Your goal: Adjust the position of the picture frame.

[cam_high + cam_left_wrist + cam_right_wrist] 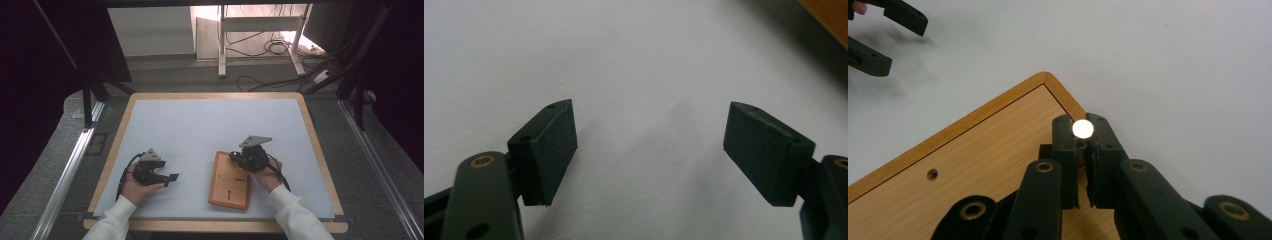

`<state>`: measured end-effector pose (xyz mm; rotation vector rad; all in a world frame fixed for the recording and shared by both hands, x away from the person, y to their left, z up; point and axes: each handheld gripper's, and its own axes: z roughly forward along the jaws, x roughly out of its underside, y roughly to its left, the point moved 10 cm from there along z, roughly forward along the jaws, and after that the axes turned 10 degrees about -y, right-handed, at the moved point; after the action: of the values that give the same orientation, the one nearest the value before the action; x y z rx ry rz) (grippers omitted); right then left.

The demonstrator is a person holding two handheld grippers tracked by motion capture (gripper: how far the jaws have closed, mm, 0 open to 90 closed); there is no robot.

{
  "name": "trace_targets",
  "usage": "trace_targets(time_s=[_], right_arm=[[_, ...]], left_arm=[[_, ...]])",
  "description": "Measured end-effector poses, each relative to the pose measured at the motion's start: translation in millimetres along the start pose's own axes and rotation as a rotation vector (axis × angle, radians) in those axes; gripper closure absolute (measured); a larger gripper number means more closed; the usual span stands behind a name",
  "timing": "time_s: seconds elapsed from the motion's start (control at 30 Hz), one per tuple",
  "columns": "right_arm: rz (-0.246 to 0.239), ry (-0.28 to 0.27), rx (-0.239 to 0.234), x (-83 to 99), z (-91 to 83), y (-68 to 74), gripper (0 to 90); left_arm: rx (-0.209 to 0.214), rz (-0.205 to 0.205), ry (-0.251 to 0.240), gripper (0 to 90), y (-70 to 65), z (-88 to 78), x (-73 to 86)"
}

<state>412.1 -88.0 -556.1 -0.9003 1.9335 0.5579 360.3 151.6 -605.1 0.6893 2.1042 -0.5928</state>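
1. Over the near right of the white worktop (200, 130): right claw (1083, 131) pinched nearly closed on a small round white peg (1083, 128), poised above the far corner of the flat rectangular wooden board with small holes (230, 181).
2. Off to the left: left claw (649, 150) spread wide, holding nothing, resting low on bare worktop beside the board.
3. Step in hand, by judgement: carrying the peg toward a hole (932, 174).
4. Next: line up over the hole, lower upright, press home, then release.
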Motion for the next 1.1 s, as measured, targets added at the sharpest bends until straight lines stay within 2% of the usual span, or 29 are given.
trace_targets(time_s=[0.17, 0.27, 0.33, 0.43, 0.47, 0.6, 0.73, 0.93, 0.97, 1.0, 1.03, 1.1], right_arm=[[-0.010, 0.005, -0.014, -7.5, 6.1, 9.6, 84.6], [-0.022, -0.008, -0.036, -21.7, 14.3, 22.6, 84.7], [-0.022, -0.011, -0.044, -24.9, 16.4, 25.6, 84.7], [-0.049, -0.008, -0.057, -35.0, 30.5, 38.0, 84.7], [-0.054, 0.003, -0.070, -37.2, 41.7, 44.3, 84.7], [-0.059, 0.020, -0.080, -37.1, 58.4, 52.1, 84.7], [-0.082, 0.070, -0.086, -27.6, 82.9, 59.7, 84.5], [-0.068, 0.078, -0.096, -20.7, 92.0, 58.3, 83.4], [-0.074, 0.072, -0.094, -20.9, 91.4, 57.9, 81.8], [-0.060, 0.036, -0.095, -25.1, 86.8, 57.5, 60.0], [-0.060, 0.036, -0.095, -25.1, 86.8, 57.5, 60.0], [-0.066, 0.016, -0.074, -28.3, 76.0, 54.3, 53.7]], left_arm=[[-0.005, -0.004, -0.006, 21.1, 1.7, -1.6, -1.0], [-0.008, -0.009, -0.011, 21.1, 3.6, -3.1, -1.3], [-0.009, -0.011, -0.012, 21.1, 3.9, -3.4, -1.5], [-0.012, -0.008, -0.016, 21.1, 5.0, -4.4, -2.0], [-0.014, -0.008, -0.017, 21.1, 5.3, -4.9, -2.1], [-0.017, -0.012, -0.021, 21.1, 6.3, -5.7, -2.3], [-0.018, -0.008, -0.016, 21.1, 6.2, -5.2, -1.6], [-0.022, -0.016, -0.016, 21.2, 6.9, -4.7, -1.1], [-0.022, -0.015, -0.013, 21.2, 6.9, -4.4, -0.8], [-0.021, -0.014, -0.012, 21.2, 6.8, -4.1, -0.7], [-0.021, -0.008, -0.011, 21.2, 6.6, -4.2, -0.7], [-0.021, 0.000, -0.012, 21.1, 5.9, -4.4, -0.9]])
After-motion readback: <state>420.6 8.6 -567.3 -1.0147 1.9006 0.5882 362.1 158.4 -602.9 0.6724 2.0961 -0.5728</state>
